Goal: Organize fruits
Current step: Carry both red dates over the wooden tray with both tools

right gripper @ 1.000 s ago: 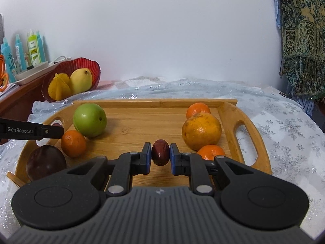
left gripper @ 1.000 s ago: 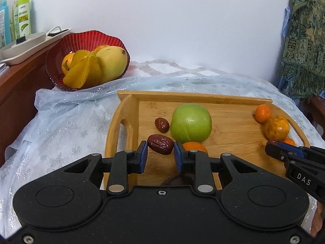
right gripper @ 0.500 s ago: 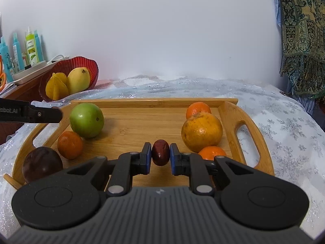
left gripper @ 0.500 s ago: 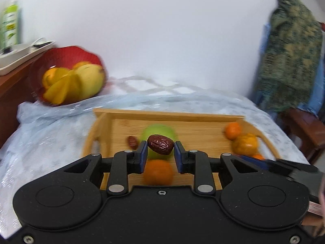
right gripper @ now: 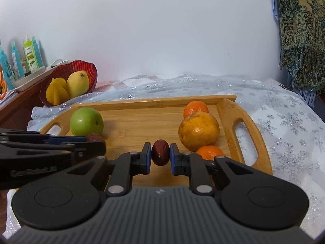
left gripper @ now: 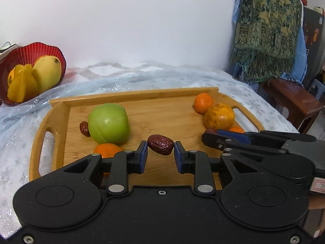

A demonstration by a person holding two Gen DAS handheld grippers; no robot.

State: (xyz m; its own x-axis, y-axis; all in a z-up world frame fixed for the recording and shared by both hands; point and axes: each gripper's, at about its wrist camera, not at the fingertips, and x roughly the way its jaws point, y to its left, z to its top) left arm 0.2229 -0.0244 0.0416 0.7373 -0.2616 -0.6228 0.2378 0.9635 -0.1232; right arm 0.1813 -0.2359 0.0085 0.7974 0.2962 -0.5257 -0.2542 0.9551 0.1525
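Each gripper holds a red date above the wooden tray (left gripper: 59,109).

The left gripper (left gripper: 160,152) pinches a wrinkled date (left gripper: 160,144) at centre frame; the right gripper (right gripper: 160,155) clamps a second date (right gripper: 160,152) narrowly between its blue pads. On the tray, a green apple (left gripper: 108,123) sits left of centre with a third date (left gripper: 84,128) touching it, oranges (right gripper: 198,131) at the right. A red bowl (right gripper: 89,70) with yellow fruit stands upper left.
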